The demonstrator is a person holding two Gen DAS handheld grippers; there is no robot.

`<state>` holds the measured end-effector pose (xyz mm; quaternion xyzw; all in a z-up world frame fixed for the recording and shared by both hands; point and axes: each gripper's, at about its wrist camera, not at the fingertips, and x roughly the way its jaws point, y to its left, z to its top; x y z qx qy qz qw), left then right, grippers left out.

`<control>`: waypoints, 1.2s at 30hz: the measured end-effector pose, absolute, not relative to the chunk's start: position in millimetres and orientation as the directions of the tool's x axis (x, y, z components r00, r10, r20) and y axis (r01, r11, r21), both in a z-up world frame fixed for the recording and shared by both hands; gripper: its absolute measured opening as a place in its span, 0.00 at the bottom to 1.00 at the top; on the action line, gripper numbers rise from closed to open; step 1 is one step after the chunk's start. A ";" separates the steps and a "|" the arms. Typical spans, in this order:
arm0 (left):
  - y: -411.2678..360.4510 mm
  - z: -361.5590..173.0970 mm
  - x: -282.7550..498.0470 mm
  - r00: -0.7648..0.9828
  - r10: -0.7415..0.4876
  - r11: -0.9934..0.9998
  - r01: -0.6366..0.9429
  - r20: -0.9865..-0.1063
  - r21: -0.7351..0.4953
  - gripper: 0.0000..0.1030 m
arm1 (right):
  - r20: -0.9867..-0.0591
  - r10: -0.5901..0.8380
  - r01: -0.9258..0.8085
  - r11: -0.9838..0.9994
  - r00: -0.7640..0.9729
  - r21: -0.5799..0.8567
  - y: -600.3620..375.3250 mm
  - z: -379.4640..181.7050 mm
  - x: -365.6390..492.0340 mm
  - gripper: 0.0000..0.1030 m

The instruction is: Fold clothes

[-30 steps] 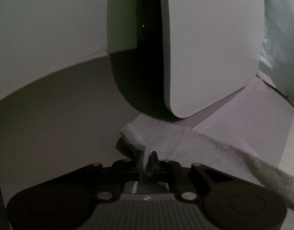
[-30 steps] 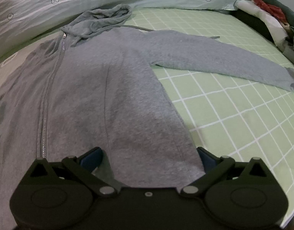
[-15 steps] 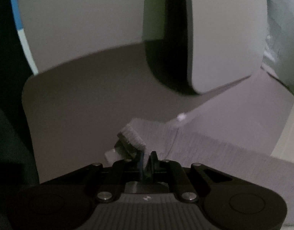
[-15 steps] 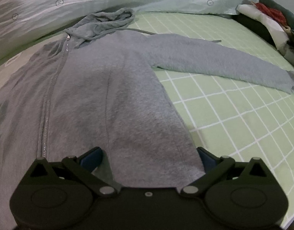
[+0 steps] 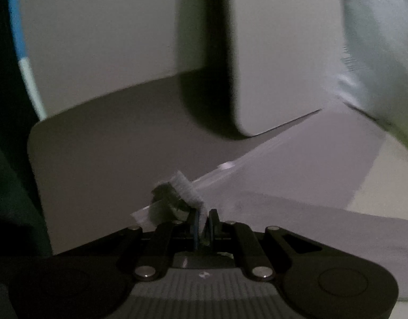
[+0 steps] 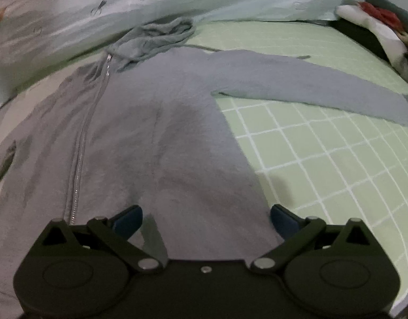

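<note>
A grey zip-up hoodie [image 6: 156, 122] lies flat on a green checked bedsheet [image 6: 323, 159], hood at the far end, its right sleeve [image 6: 310, 85] stretched out to the right. My right gripper [image 6: 205, 219] hovers over the hoodie's lower hem, jaws wide apart, nothing between the pads. In the left wrist view my left gripper [image 5: 204, 224] is shut on the ribbed cuff [image 5: 186, 186] of the other grey sleeve [image 5: 310, 228], which trails off to the right. A white tag sticks out beside the cuff.
A pale quilt [image 6: 97, 8] with carrot prints lies bunched along the far side of the bed. A pile of clothes [image 6: 376, 24] sits at the far right. The left wrist view faces white furniture panels [image 5: 281, 53] with a dark gap between them, and the floor.
My left gripper has carried the cuff sideways; the white panels have slid right in its view and a blue edge shows at the left. The right view has shifted slightly back from the hoodie.
</note>
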<state>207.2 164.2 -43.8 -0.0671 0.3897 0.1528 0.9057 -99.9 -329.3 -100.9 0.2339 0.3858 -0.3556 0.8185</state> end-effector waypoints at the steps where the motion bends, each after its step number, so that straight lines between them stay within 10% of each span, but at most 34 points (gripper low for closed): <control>1: 154.0 -38.5 204.9 0.663 0.208 0.953 -0.303 -0.719 -0.004 0.09 | -0.796 -0.407 0.769 0.630 0.448 0.111 -330.0 -99.9 -104.8 1.00; 16: -135.7 12.7 99.3 0.646 -0.405 0.887 0.449 -0.647 -0.107 0.06 | -0.756 -0.495 0.811 0.580 0.429 0.080 -376.8 -79.9 -193.0 1.00; 19: -187.6 9.1 62.2 0.567 -0.504 0.790 0.607 -0.652 -0.083 0.20 | -0.733 -0.544 0.829 0.557 0.409 0.049 -387.2 -74.5 -207.2 1.00; 24: -209.1 -8.7 29.5 0.539 -0.470 0.725 0.687 -0.699 0.042 0.78 | -0.708 -0.571 0.814 0.581 0.415 0.008 -395.9 -76.4 -208.9 1.00; 36: -117.2 -31.8 72.7 0.600 -0.173 0.925 0.371 -0.781 0.080 0.90 | -0.677 -0.502 0.692 0.721 0.539 0.017 -377.8 -65.9 -130.6 1.00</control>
